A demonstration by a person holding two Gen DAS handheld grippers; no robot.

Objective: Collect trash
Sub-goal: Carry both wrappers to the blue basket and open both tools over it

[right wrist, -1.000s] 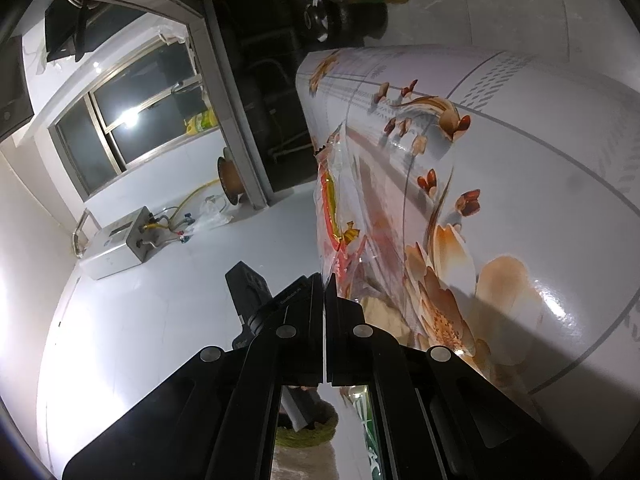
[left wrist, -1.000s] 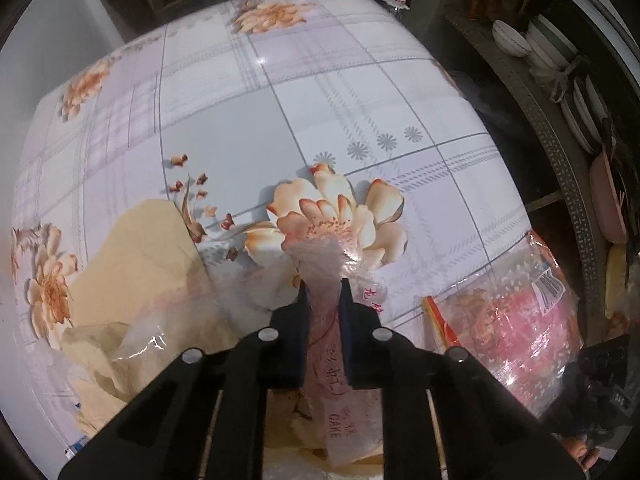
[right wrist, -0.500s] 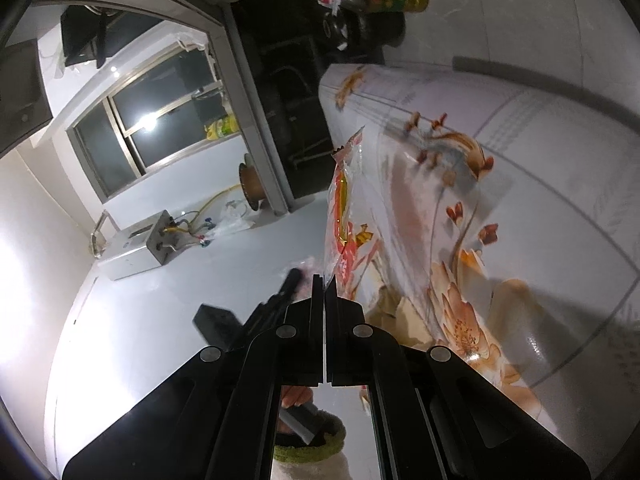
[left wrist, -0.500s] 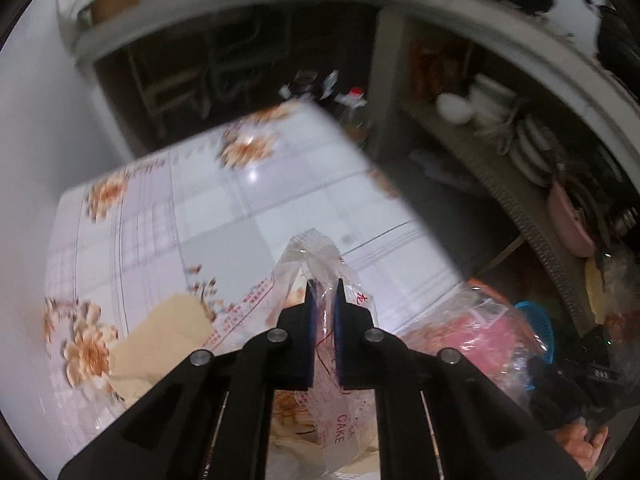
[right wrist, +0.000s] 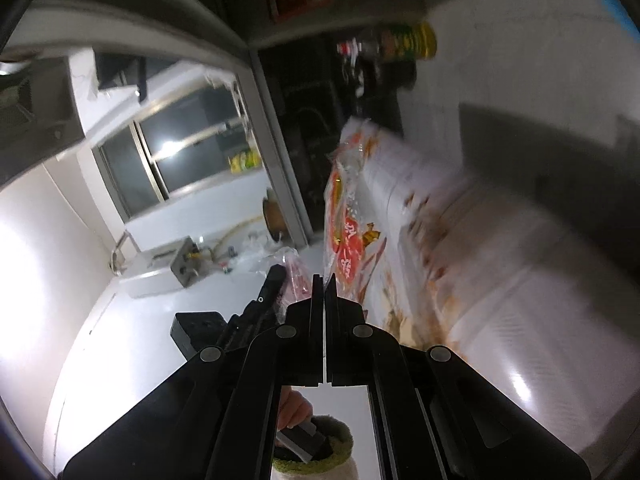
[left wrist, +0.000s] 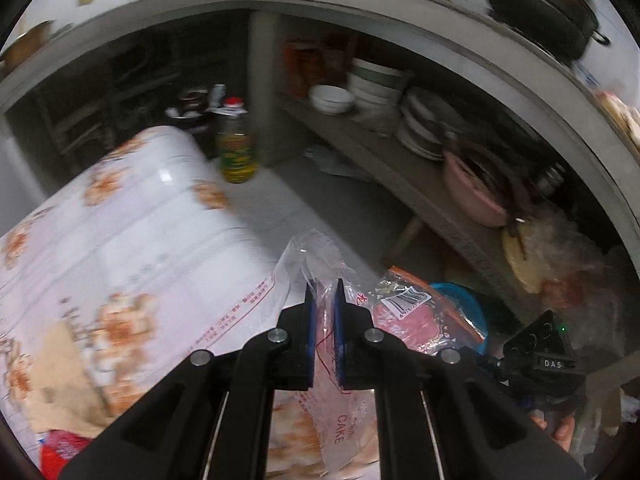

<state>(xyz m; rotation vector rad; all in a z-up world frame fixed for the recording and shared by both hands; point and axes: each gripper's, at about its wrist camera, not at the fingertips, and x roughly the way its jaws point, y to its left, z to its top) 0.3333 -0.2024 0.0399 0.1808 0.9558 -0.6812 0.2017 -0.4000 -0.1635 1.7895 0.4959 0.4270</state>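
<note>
My left gripper [left wrist: 324, 286] is shut on a clear plastic cake bag [left wrist: 304, 260] with red print, held up off the flowered table [left wrist: 120, 220]. My right gripper [right wrist: 324, 278] is shut on the edge of a red and orange printed plastic wrapper [right wrist: 348, 216], which hangs in the air beside the table [right wrist: 500, 260]. The same wrapper [left wrist: 412, 312] shows in the left wrist view, to the right of my left gripper, with the right gripper's body [left wrist: 544, 364] behind it. The left gripper's body [right wrist: 256, 308] shows in the right wrist view.
A blue bin [left wrist: 468, 300] sits on the floor below the red wrapper. A shelf with stacked bowls [left wrist: 376, 80] and a pink basin [left wrist: 476, 192] runs along the right. An oil bottle [left wrist: 236, 148] stands past the table's far end. Brown paper [left wrist: 60, 380] lies on the table.
Both grippers have lifted their bags off the table and swung right, away from the table toward the shelf and blue bin. The views are blurred by motion.
</note>
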